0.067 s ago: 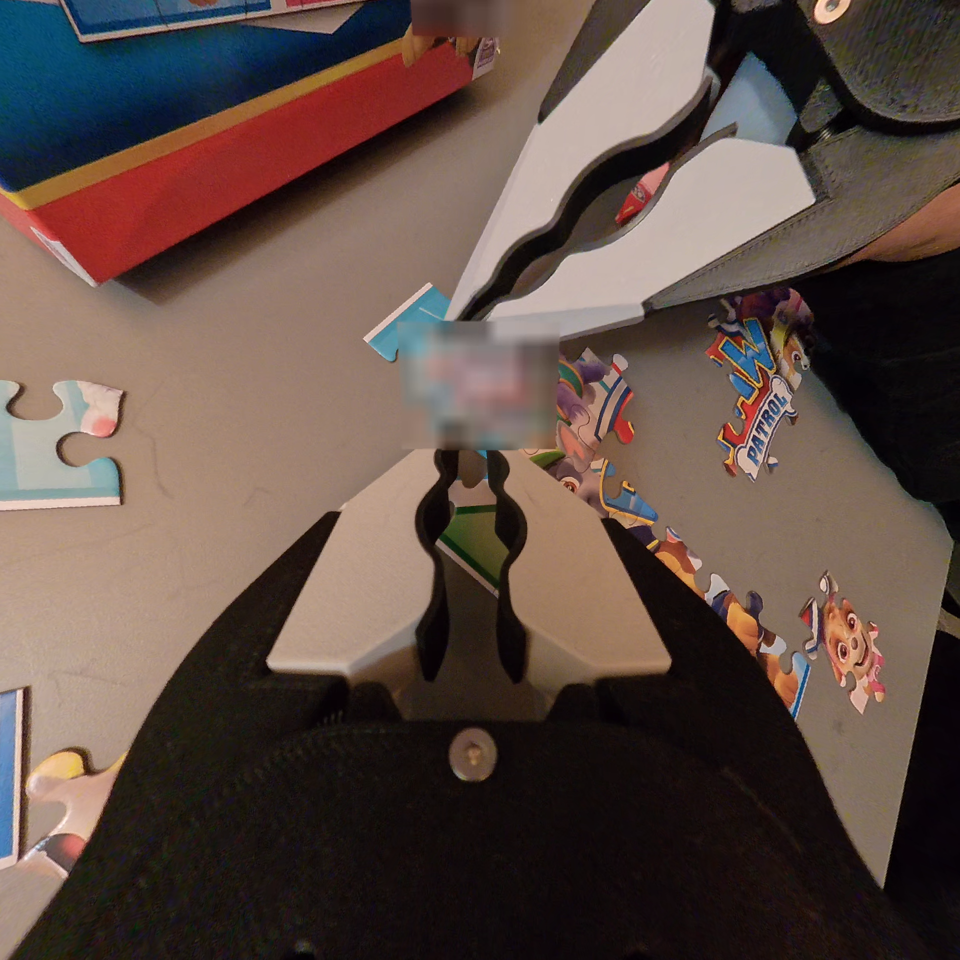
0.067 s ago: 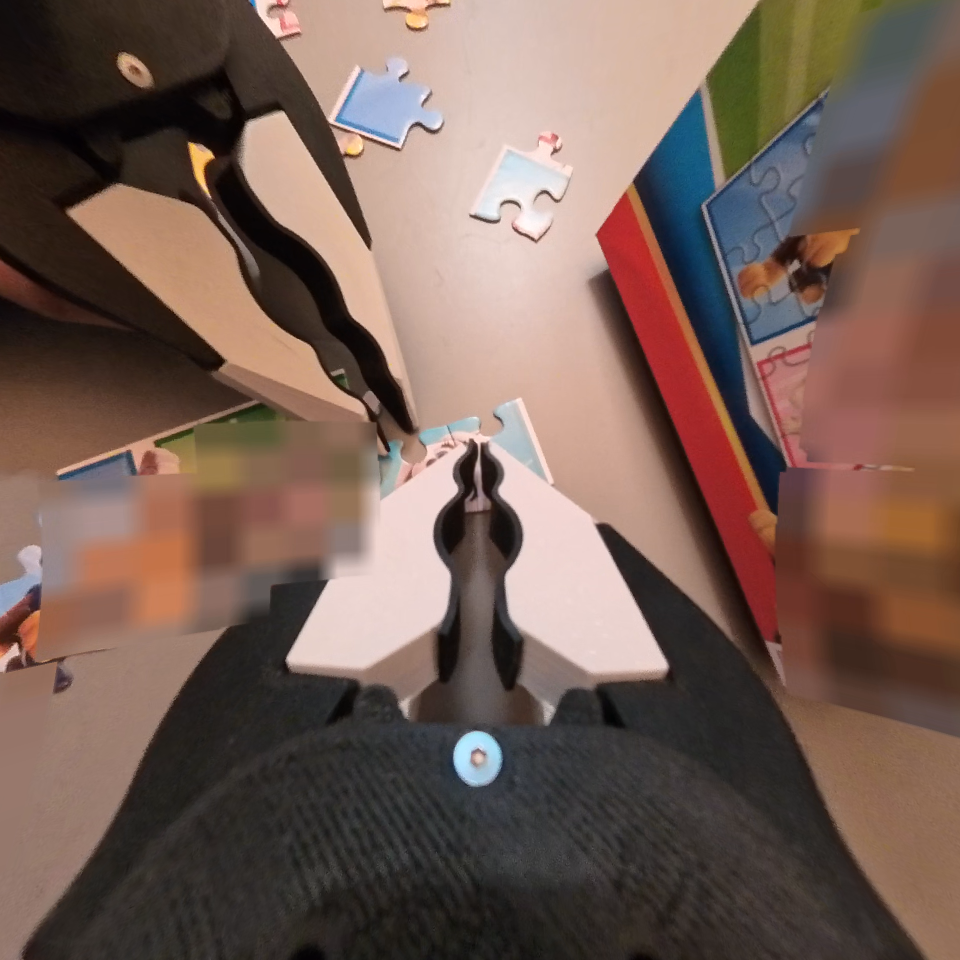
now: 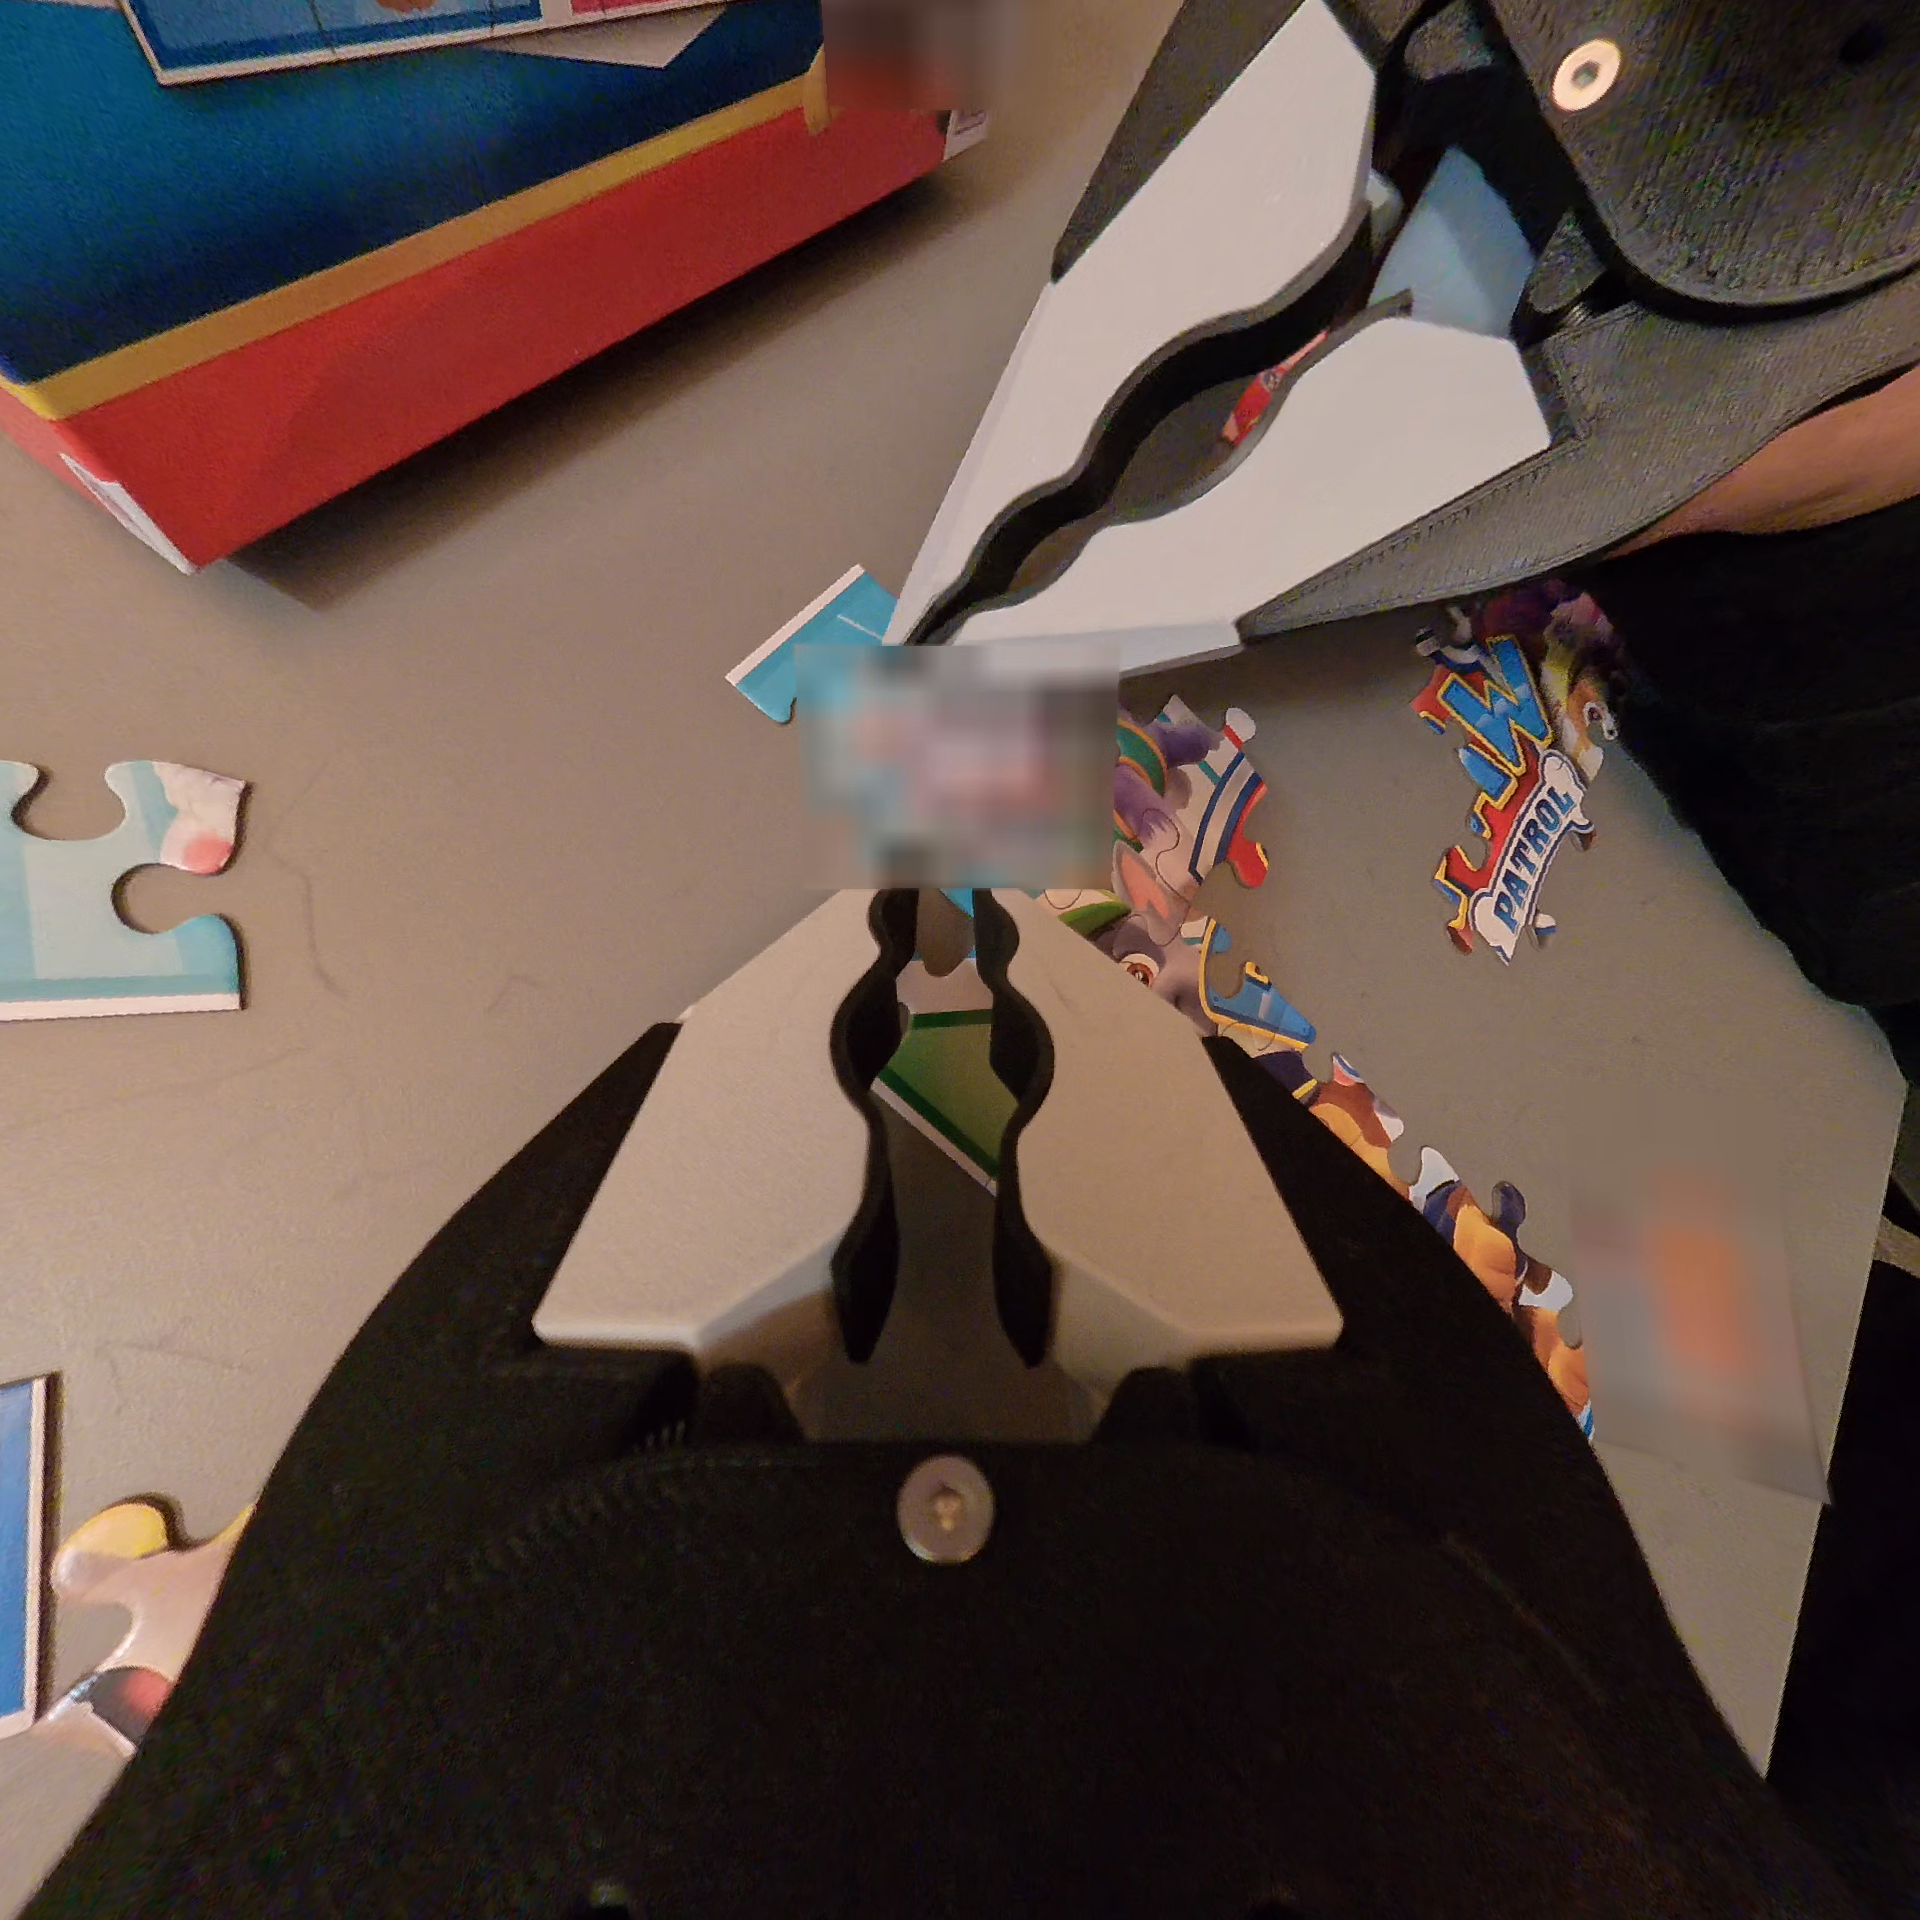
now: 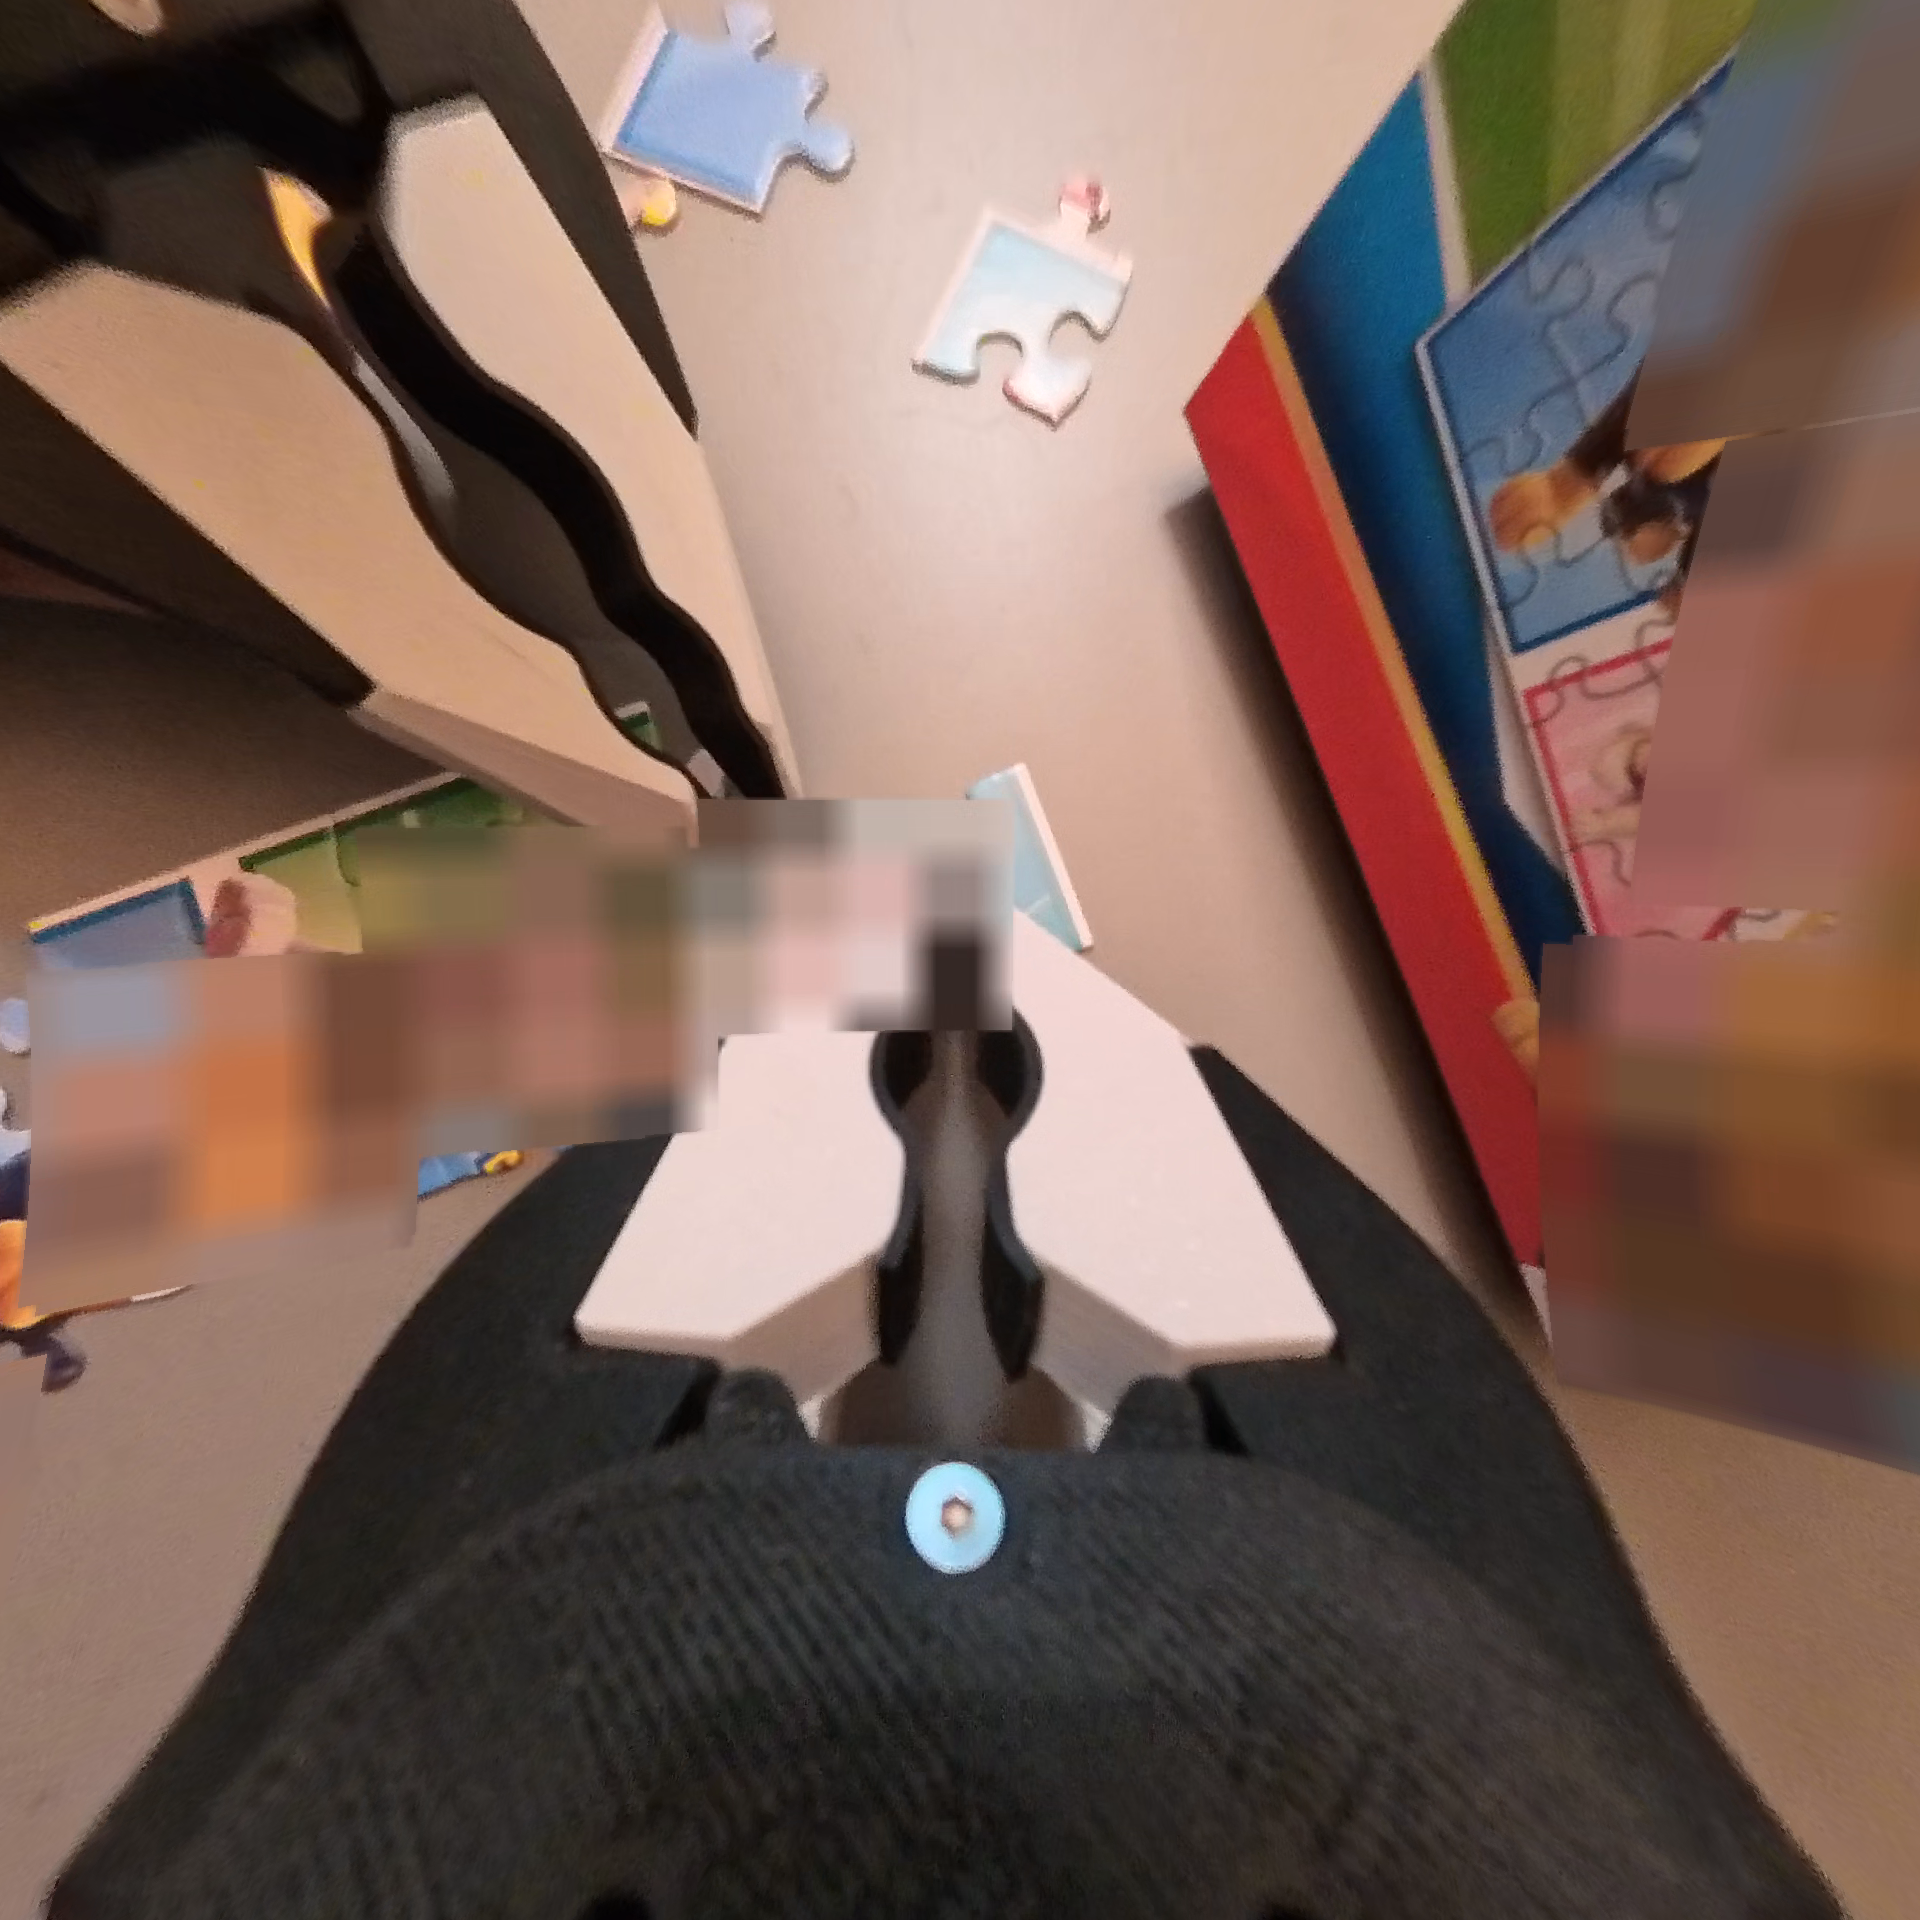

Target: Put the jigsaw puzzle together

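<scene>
My right gripper (image 3: 920, 629) comes in from the upper right of the left wrist view. It is shut on the edge of a light-blue puzzle piece (image 3: 816, 649) at the far corner of a partly joined cartoon puzzle (image 3: 1179, 894). The piece also shows in the right wrist view (image 4: 1049, 862), where a blurred patch hides my right fingertips. My left gripper (image 3: 940, 909) stands over the puzzle's near side, close to the same piece. Its jaws are slightly apart, table and puzzle show between them, and its very tips are blurred. It also shows in the right wrist view (image 4: 727, 774).
A red and blue puzzle box (image 3: 416, 260) lies at the far left and also shows in the right wrist view (image 4: 1351, 675). Loose pieces lie on the grey table: pale blue (image 3: 114, 894), a logo piece (image 3: 1507, 790), one near-left (image 3: 104, 1621). The table edge (image 3: 1860, 1299) runs at right. About 4 cm separates my left fingertips from my right.
</scene>
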`<state>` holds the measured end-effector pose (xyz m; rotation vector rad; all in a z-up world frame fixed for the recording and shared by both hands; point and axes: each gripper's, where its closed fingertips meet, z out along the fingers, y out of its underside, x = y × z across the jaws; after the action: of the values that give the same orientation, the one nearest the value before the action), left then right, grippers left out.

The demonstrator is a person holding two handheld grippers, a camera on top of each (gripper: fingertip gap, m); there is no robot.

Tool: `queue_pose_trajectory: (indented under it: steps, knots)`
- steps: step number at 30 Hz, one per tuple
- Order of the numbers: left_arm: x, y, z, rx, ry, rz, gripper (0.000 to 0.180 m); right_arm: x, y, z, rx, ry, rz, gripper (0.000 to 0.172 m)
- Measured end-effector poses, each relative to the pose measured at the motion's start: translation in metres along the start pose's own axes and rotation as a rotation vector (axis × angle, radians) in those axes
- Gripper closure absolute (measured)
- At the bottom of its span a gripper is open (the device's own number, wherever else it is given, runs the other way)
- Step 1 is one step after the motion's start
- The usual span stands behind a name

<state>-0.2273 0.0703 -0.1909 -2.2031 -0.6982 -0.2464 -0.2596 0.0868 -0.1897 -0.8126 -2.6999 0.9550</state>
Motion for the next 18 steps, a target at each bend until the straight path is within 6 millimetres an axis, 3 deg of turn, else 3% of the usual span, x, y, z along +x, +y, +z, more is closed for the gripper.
queue_pose_trajectory:
  steps: [8,18]
  knots:
    - [0.000,-0.001,0.001,0.007,0.003,-0.012,0.173,-0.016,-0.011,0.010,0.040,-0.036,-0.022,0.172]
    - [-0.001,-0.001,0.000,0.013,0.012,-0.037,0.176,-0.008,-0.001,0.003,-0.002,-0.042,0.015,0.172]
